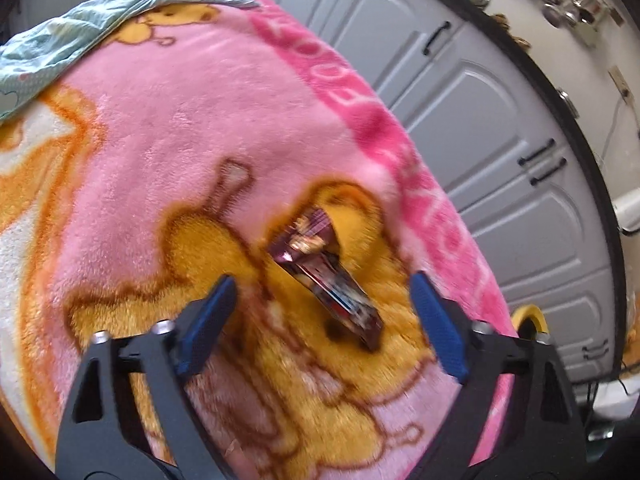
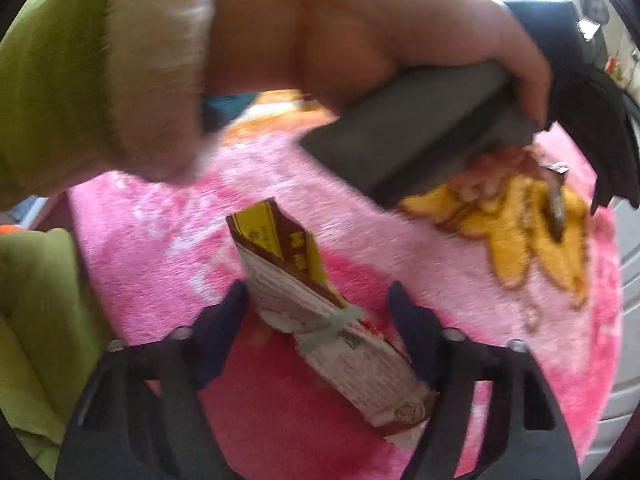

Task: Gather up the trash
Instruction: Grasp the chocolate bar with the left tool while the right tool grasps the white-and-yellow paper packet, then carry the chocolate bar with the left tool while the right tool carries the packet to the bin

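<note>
Right gripper (image 2: 316, 320): blue pads spread, a crumpled brown-and-yellow paper wrapper (image 2: 316, 316) lying between them on the pink fleece blanket (image 2: 160, 240); pads appear not yet in contact, so jaws open, nothing clamped. Left gripper (image 1: 322, 316): jaws also wide apart, straddling a dark maroon foil wrapper (image 1: 332, 280) that rests on the orange cartoon print of the blanket, slightly right of centre between the pads. Judgement: step in hand is closing on each piece of trash. To do it well, lower each tool until the pads bracket the wrapper's thickest part, press lightly into the pile so the lower edge is caught, then close; thin foil may slip or fold flat otherwise. Pose: right-wrist view shows the person's left hand (image 2: 400, 36) wrapped over its grey handle, green sleeve with pale cuff, tool pitched down toward the blanket. Beyond: teal cloth (image 1: 80, 28) at the far blanket edge, grey cabinet doors (image 1: 500, 128) behind.
</note>
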